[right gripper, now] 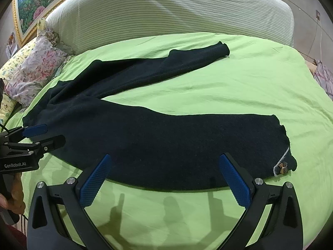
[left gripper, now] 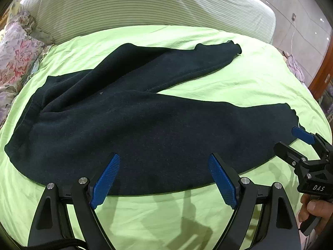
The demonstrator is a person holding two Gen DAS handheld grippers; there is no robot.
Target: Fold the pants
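Note:
Dark navy pants (left gripper: 133,120) lie spread on a green bed sheet (left gripper: 239,83), waist to the left, the two legs forking apart to the right. They also show in the right wrist view (right gripper: 166,141), where the near leg's cuff carries a small brown bow (right gripper: 282,165). My left gripper (left gripper: 164,158) is open and empty, hovering over the near edge of the pants by the hip. My right gripper (right gripper: 166,158) is open and empty over the near leg; it also shows in the left wrist view (left gripper: 291,139) by the near cuff. The left gripper shows in the right wrist view (right gripper: 45,134) at the waist.
A striped padded headboard (right gripper: 166,10) runs along the far side of the bed. Floral pillows (right gripper: 35,70) lie at the far left. A framed flower picture (right gripper: 31,6) hangs at the upper left. The bed's right edge drops off near a wooden frame (left gripper: 322,70).

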